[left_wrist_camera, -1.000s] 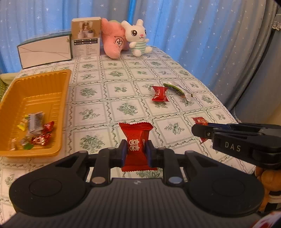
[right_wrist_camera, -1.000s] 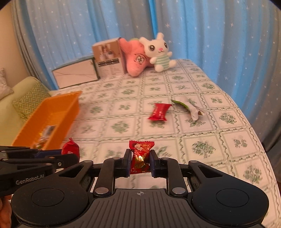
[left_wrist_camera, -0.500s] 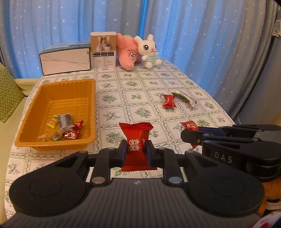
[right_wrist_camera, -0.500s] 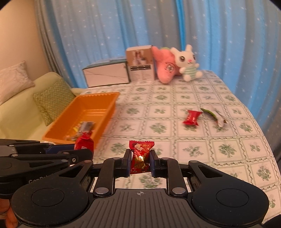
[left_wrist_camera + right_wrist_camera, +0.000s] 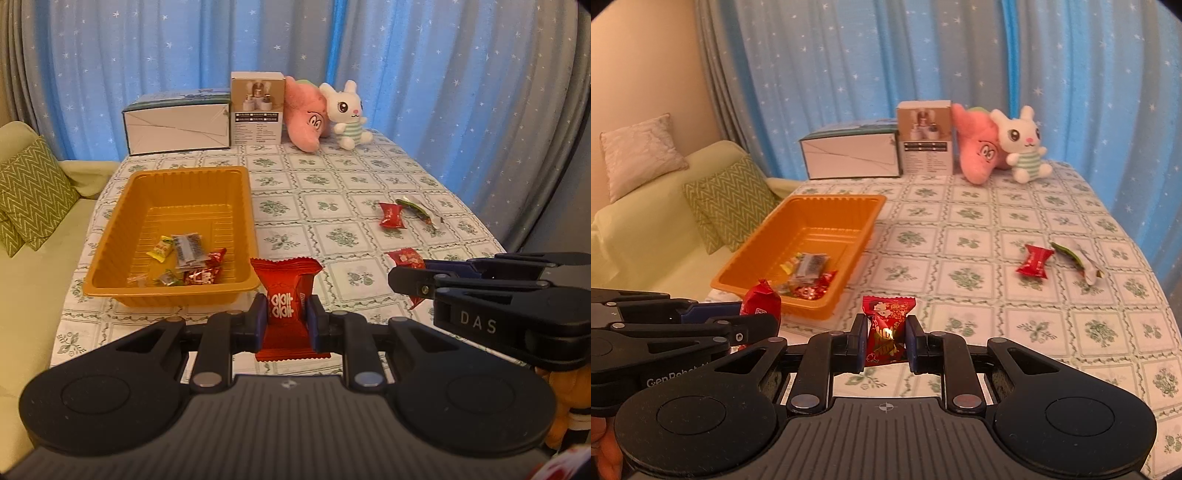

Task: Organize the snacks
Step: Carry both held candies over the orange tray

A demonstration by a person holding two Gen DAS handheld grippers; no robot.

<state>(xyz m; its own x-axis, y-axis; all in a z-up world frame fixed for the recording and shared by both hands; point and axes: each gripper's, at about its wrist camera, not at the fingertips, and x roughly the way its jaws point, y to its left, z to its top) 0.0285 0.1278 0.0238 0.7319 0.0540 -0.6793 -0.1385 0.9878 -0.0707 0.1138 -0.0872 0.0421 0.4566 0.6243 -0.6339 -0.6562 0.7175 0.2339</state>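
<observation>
My left gripper [image 5: 284, 314] is shut on a plain red snack packet [image 5: 285, 291] with white characters, held upright near the front right corner of the orange tray [image 5: 122, 225]. My right gripper [image 5: 886, 338] is shut on a smaller red and gold candy [image 5: 886, 325], to the right of the tray [image 5: 750, 254]. Each gripper shows from the side in the other's view, the right gripper [image 5: 402, 277] and the left gripper [image 5: 764, 314]. Several wrapped snacks [image 5: 188, 258] lie in the tray. On the cloth to the right lie a red candy [image 5: 391, 216] and a green and white wrapper [image 5: 417, 208].
At the table's far end stand a white box [image 5: 177, 125], a small carton [image 5: 256, 110], a pink plush [image 5: 304, 114] and a white bunny plush [image 5: 345, 114]. Blue starred curtains hang behind. A pale green sofa with a zigzag cushion [image 5: 31, 192] sits left of the table.
Both grippers have drawn back, risen and swung left with their snacks still held. The tray has come from the left edge toward the middle of both views, and the sofa now shows.
</observation>
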